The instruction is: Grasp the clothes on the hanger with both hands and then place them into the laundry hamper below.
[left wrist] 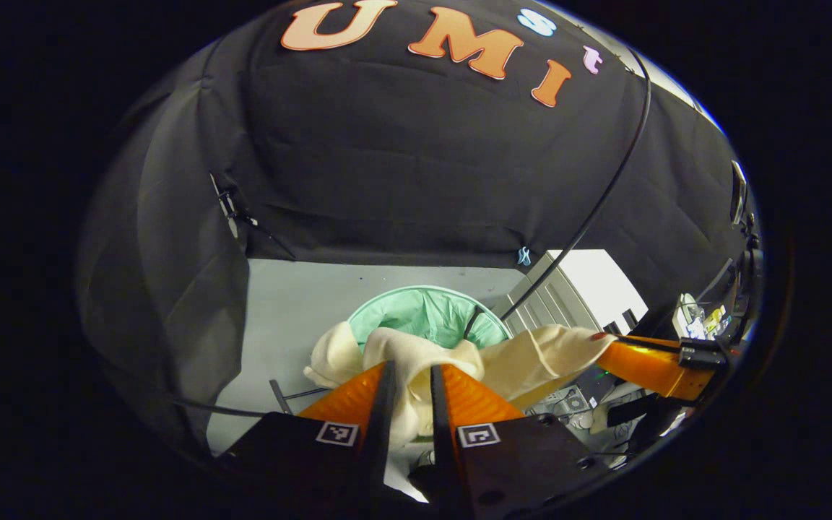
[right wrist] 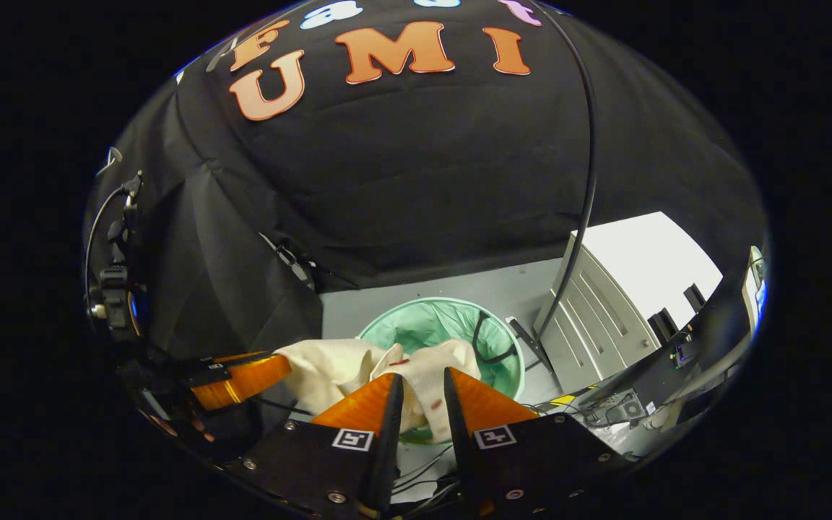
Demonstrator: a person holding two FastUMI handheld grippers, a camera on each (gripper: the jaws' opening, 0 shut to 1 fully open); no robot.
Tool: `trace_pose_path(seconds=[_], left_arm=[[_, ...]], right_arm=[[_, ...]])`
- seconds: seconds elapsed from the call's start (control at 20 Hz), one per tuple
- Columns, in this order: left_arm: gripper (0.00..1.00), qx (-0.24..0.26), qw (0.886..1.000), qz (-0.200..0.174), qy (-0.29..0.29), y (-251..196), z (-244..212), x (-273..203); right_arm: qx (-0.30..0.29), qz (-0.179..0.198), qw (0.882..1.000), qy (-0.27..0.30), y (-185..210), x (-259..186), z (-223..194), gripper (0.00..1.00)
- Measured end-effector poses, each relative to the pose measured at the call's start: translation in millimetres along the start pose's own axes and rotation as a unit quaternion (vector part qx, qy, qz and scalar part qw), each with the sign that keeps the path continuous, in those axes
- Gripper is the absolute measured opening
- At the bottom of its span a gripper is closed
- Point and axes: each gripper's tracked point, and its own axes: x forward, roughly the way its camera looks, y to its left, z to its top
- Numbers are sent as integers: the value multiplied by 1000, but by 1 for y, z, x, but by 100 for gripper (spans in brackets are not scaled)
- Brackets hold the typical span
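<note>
A cream garment (left wrist: 531, 357) hangs stretched between both grippers, above a round mint-green laundry hamper (left wrist: 423, 314) on the grey floor. In the left gripper view, my left gripper (left wrist: 410, 372) is shut on a bunched fold of the garment. The right gripper (left wrist: 607, 345) shows at the right, pinching the cloth's other end. In the right gripper view, my right gripper (right wrist: 423, 383) is shut on the garment (right wrist: 329, 368), which has small red marks. The hamper (right wrist: 445, 325) lies just beyond it. The left gripper (right wrist: 279, 365) holds the cloth at the left.
A black cable (left wrist: 604, 195) runs down the cloth wall toward the hamper. A white slatted panel (right wrist: 589, 318) stands to the hamper's right. Loose wires and equipment (right wrist: 604, 412) lie on the floor near me. Thin metal rods (left wrist: 293, 393) lie left of the hamper.
</note>
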Motion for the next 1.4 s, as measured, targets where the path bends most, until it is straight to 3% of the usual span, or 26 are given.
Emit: trace_pose_path(seconds=[0.05, 0.1, 0.15, 0.2, 0.3, 0.35, 0.45, 0.55, 0.75, 1.05, 1.4], left_arm=[[36, 1, 1000, 2, 0, 1, 0, 1], [60, 3, 1000, 5, 1, 1, -3, 2], [57, 5, 1000, 9, 3, 2, -5, 1], [66, 6, 1000, 11, 5, 3, -6, 1], [72, 3, 1000, 17, 6, 4, -8, -2], [92, 1, 1000, 19, 5, 5, -7, -4], [90, -3, 1000, 24, 3, 8, -11, -6], [100, -4, 1000, 27, -3, 12, -10, -14], [98, 6, 998, 40, -42, 15, 2, -37], [98, 20, 986, 18, -164, -5, 68, -102], [97, 26, 962, 0, -272, -19, 141, -182]], right_arm=[[6, 6, 1000, -1, 6, 2, 0, 45], [7, 8, 1000, -3, 9, 2, 1, 43], [3, 6, 1000, -6, 6, 1, 2, 59], [-3, 4, 1000, -7, 6, 2, 2, 64], [-8, 5, 1000, -7, 10, 0, -2, 75], [-9, 3, 1000, -7, 11, 0, -3, 80], [-10, 1, 1000, -4, 13, -2, -7, 84], [-9, 3, 1000, 2, 14, -2, -14, 93], [-6, 0, 1000, -5, 16, -15, -15, 94], [-10, 14, 994, -109, 28, -75, 39, 94], [-32, -4, 975, -222, 26, -157, 111, 94]])
